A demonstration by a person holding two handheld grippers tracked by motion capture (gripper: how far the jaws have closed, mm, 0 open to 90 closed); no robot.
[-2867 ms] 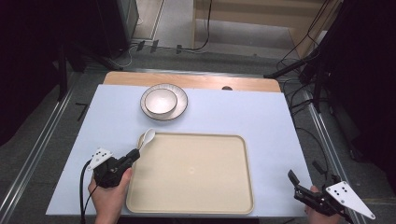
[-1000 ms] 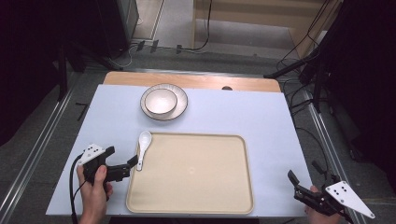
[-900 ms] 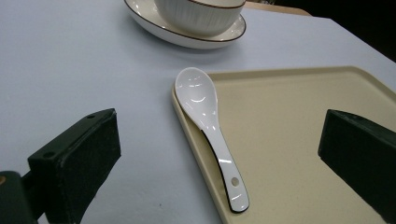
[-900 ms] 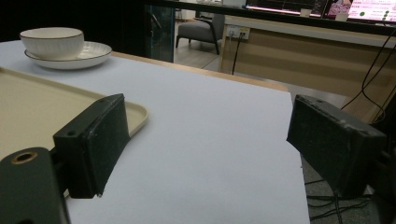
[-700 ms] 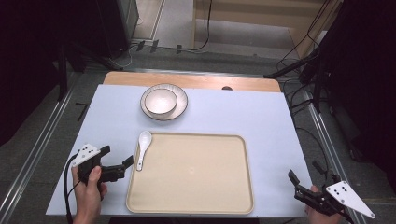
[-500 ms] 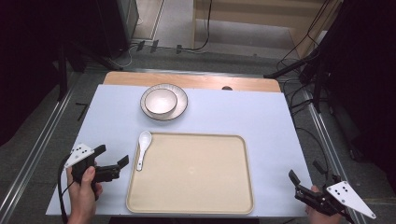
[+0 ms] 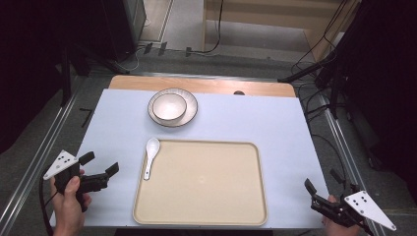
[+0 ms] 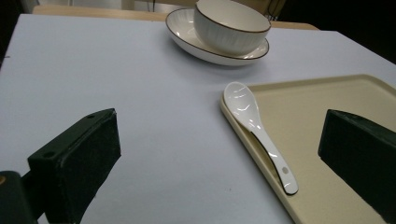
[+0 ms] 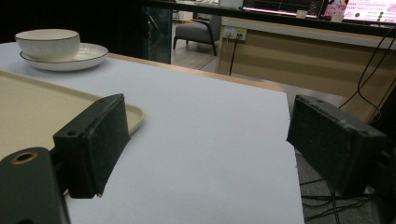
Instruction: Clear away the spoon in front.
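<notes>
Matte pale-blue tabletop point(image 7: 255, 128): glossy white ceramic spoon point(image 8: 257, 129) on smooth beige rectangular tray's point(image 7: 206, 216) rim; ribbed white bowl point(image 7: 168, 106) on plate point(image 7: 189, 112). Left gripper point(image 7: 101, 167), right gripper point(image 7: 311, 192) wide open, empty.

This looks like a lab or test room. The table point(image 7: 305, 128) has a white sheet on it and stands in a metal frame point(image 7: 34, 162). Black cables point(image 7: 314, 93) lie on the floor. Screens point(image 9: 359, 9), a long desk point(image 9: 299, 46) and a chair point(image 9: 194, 35) stand behind.

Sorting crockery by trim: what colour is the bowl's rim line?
A thin dark brown line rims the white ribbed bowl; clearest in the left gripper view.
</notes>
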